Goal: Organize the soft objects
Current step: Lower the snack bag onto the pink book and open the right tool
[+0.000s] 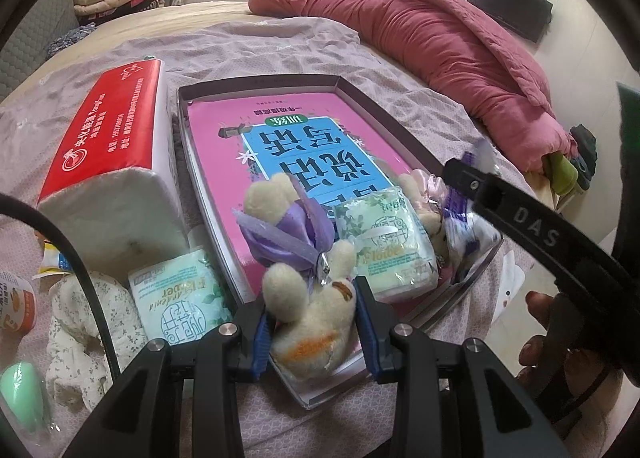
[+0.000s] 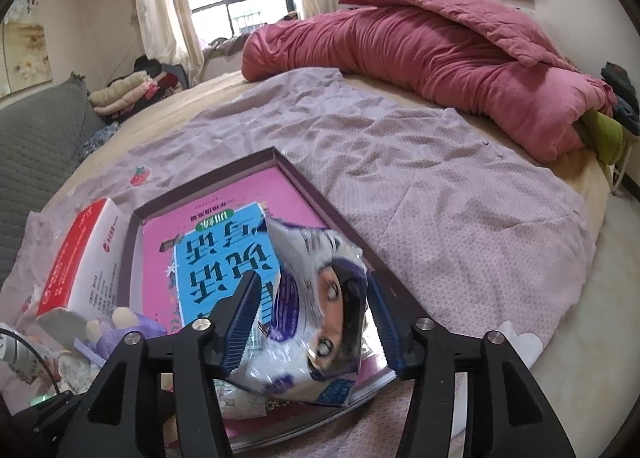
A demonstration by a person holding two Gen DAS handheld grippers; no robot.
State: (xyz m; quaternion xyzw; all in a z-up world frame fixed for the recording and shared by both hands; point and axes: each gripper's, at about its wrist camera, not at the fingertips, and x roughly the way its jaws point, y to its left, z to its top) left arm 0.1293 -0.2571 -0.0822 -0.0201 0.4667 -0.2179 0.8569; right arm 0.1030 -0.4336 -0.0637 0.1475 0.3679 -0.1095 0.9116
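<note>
A shallow box lid (image 1: 188,126) with a pink and blue book inside lies on the bed. My left gripper (image 1: 314,322) is shut on a cream plush rabbit (image 1: 312,310) with a purple bow, at the box's near edge. A green tissue pack (image 1: 384,242) and a second plush toy (image 1: 420,194) lie in the box. My right gripper (image 2: 312,322) is shut on a white and purple plastic packet (image 2: 308,310) with a face printed on it, over the box's near right corner (image 2: 376,378). Its arm (image 1: 520,214) shows in the left wrist view.
A red and white tissue block (image 1: 108,162) lies left of the box. Another green tissue pack (image 1: 180,298), floral cloth (image 1: 80,322), a cup (image 1: 16,306) and a mint object (image 1: 22,394) lie at near left. A pink quilt (image 2: 440,58) lies across the far bed.
</note>
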